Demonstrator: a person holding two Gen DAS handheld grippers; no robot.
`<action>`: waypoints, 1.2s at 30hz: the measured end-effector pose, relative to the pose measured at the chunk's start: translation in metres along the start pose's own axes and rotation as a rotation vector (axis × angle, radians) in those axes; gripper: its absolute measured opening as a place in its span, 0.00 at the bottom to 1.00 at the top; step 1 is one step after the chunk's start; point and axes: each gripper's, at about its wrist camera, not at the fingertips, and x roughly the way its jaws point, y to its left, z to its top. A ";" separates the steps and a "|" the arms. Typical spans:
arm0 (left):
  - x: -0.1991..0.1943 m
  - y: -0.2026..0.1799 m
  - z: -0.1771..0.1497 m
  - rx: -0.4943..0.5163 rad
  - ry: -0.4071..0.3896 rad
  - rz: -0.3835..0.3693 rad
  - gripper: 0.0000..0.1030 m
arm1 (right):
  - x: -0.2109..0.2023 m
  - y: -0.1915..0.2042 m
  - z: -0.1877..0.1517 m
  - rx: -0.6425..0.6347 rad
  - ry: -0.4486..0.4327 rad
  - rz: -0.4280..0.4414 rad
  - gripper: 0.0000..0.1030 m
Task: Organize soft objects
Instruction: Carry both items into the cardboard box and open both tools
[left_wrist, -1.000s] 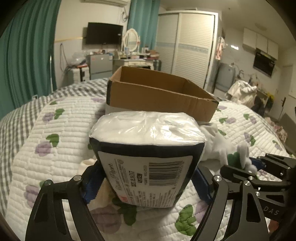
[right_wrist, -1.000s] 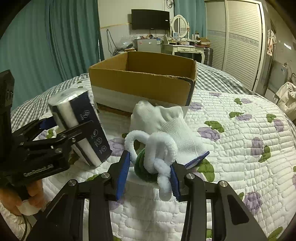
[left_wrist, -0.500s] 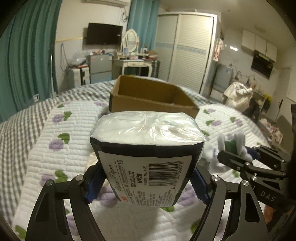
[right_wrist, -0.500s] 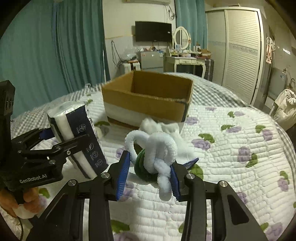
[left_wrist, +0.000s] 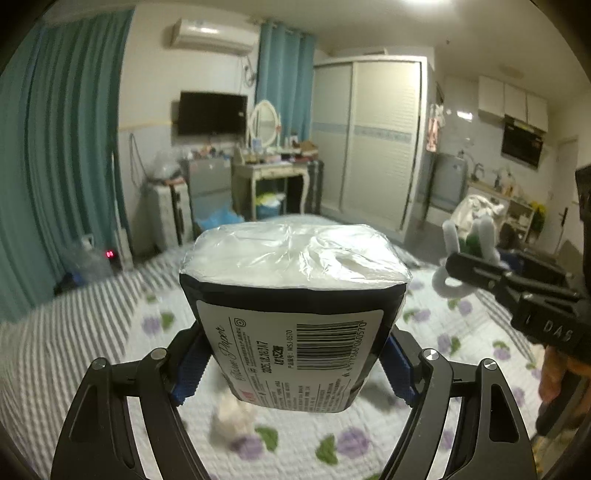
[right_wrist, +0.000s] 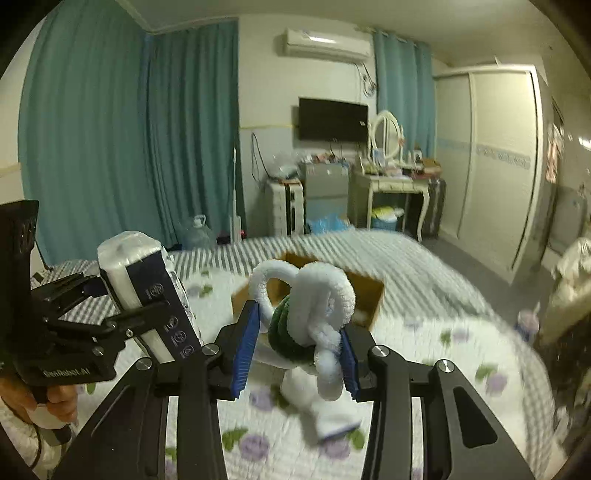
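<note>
Blue-padded left tool pinches tissue pack, raised level; right tool pinches chenille knot alongside.

1. Our left gripper was raised clear of the bed, its blue-padded jaws clamped on the sides of a tissue pack.
2. Our left hand was wrapped round that gripper's handle, low at the left.
3. Our right gripper was also raised, jaws pinched on a white and green chenille knot, beside the left gripper.
</note>
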 end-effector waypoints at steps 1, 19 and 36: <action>0.004 0.000 0.007 0.001 -0.007 0.003 0.78 | 0.002 -0.001 0.009 -0.009 -0.006 0.003 0.38; 0.201 0.005 0.034 0.062 0.096 0.084 0.77 | 0.186 -0.071 0.065 0.085 0.046 -0.007 0.38; 0.240 -0.016 0.002 0.069 0.145 0.099 0.84 | 0.277 -0.110 0.012 0.149 0.198 -0.010 0.49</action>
